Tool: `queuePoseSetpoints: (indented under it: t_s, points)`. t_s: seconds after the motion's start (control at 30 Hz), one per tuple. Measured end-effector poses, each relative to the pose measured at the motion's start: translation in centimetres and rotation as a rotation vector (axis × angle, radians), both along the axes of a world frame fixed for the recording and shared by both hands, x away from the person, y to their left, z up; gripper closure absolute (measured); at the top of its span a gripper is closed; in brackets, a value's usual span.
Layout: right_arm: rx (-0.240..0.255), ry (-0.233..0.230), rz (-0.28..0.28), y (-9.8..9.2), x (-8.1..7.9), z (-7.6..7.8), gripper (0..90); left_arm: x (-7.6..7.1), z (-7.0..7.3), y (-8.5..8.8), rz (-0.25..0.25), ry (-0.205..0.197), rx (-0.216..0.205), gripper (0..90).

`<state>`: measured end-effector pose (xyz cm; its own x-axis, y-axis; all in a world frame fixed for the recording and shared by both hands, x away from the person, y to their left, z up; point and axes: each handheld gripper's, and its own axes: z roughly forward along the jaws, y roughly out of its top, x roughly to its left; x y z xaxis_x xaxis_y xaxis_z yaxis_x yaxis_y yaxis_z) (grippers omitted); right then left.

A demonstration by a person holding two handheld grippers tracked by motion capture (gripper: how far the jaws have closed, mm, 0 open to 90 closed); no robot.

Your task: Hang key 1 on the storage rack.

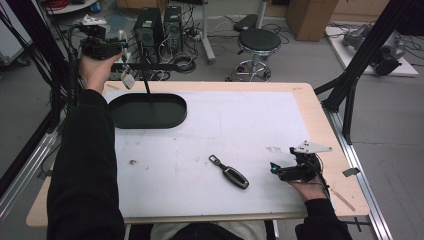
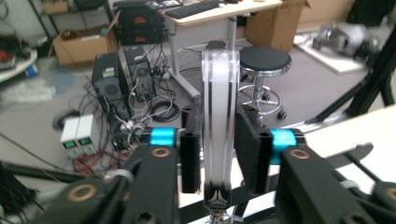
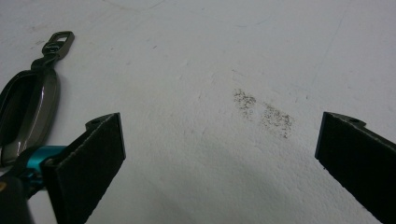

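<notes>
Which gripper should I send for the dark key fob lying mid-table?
Right. The right gripper rests open on the white mat just beside the key fob, which lies next to its jaw in the right gripper view. The left gripper is raised past the table's far left corner, already shut on a white key fob.

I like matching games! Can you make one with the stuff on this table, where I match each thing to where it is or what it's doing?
Things:
1. left gripper
2. right gripper
3. dark key fob
4. black oval tray

Places or states:
A. lying flat in the middle of the white mat
B. sitting at the far left of the table
C. jaws wide apart, low over the mat
D. raised up, clamped on a clear, flat item

Pairs: 1-D, 2-C, 3-A, 4-B
</notes>
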<state>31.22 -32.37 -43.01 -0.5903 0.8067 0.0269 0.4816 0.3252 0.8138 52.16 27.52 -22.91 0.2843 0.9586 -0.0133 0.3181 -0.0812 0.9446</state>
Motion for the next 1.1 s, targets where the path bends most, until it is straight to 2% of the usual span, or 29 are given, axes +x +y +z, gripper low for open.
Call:
queuePoseSetpoints:
  t_s: [0.03, 0.1, 0.17, 0.23, 0.3, 0.37, 0.4, 0.47, 0.57, 0.77, 0.87, 0.97, 1.1]
  points:
    - [0.000, -0.002, 0.001, 0.0, 0.0, 0.0, 0.9, 0.0, 0.0, 0.4, 0.001, 0.008, -0.032, 68.7]
    - [0.001, -0.005, 0.000, 0.0, 0.0, 0.0, 0.9, -0.1, 0.1, 0.8, 0.006, 0.018, -0.067, 62.7]
    - [-0.001, -0.002, 0.001, 0.0, 0.0, 0.0, 0.9, -0.2, 0.1, 1.1, -0.005, 0.019, -0.072, 52.6]
    - [0.003, -0.001, 0.000, 0.0, 0.0, 0.0, 0.9, -0.5, 0.1, 1.2, -0.038, 0.004, -0.069, 43.3]
    - [0.002, -0.004, 0.003, 0.0, 0.0, 0.1, 0.9, -0.8, 0.0, 1.2, -0.074, -0.008, -0.081, 27.0]
    - [0.003, -0.002, 0.003, 0.0, 0.0, 0.1, 0.9, -1.0, -0.2, 1.1, -0.130, 0.030, -0.067, 13.5]
    - [0.001, -0.006, 0.003, 0.0, 0.0, 0.1, 0.9, -1.1, -0.3, 1.0, -0.175, 0.054, -0.050, 9.9]
    - [0.004, -0.003, 0.004, 0.0, 0.0, 0.1, 0.9, -1.5, -0.6, 0.8, -0.213, 0.076, -0.025, 4.4]
    - [0.007, -0.001, 0.004, 0.1, 0.0, 0.1, 0.9, -2.3, -1.2, 0.6, -0.242, 0.080, -0.007, 1.9]
    - [0.007, -0.003, 0.010, 0.2, 0.2, 0.1, 0.9, -3.5, -2.2, 0.6, -0.294, 0.089, -0.018, 1.7]
    - [0.008, -0.001, 0.010, 0.3, 0.2, 0.1, 0.9, -4.2, -2.5, 0.7, -0.343, 0.095, -0.038, 1.7]
    - [0.005, -0.004, 0.015, 0.3, 0.3, 0.1, 0.9, -4.8, -2.8, 0.7, -0.357, 0.106, -0.037, 1.7]
    - [0.006, -0.001, 0.015, 0.3, 0.4, 0.1, 0.8, -5.6, -2.9, 0.7, -0.363, 0.099, -0.033, 1.7]
